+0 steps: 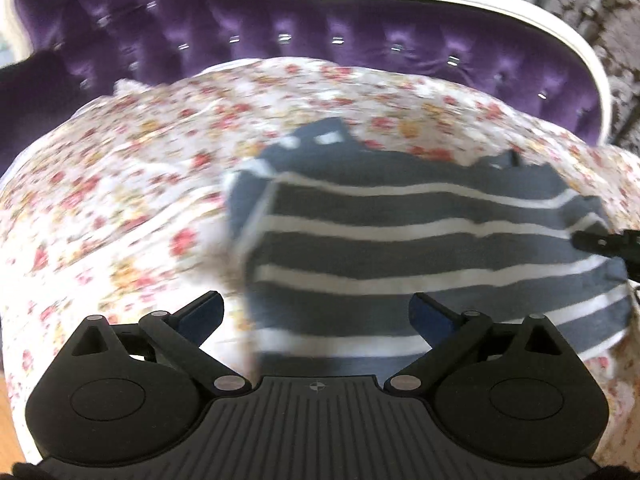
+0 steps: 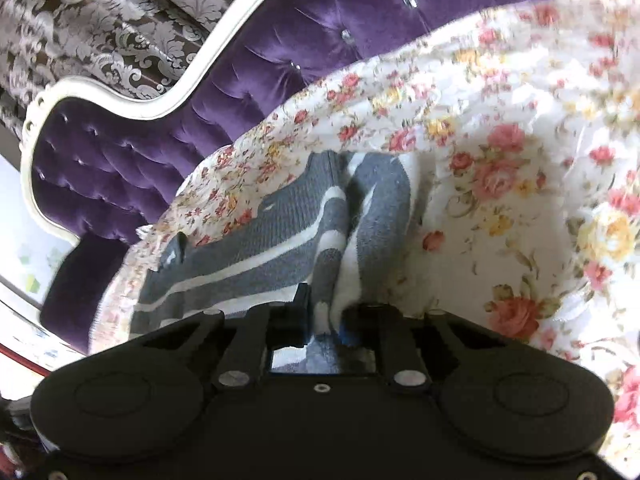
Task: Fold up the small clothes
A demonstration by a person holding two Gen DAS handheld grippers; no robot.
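A grey sweater with white stripes lies on a bed's floral sheet, in front of a purple tufted headboard. The right tool is pinching a bunched fold at the sweater's right edge. The left tool, fingers spread wide, hovers over the near left hem.

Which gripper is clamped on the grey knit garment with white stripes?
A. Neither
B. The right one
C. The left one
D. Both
B: the right gripper pinches a fold of the grey striped garment, while the left gripper stands wide open above it.
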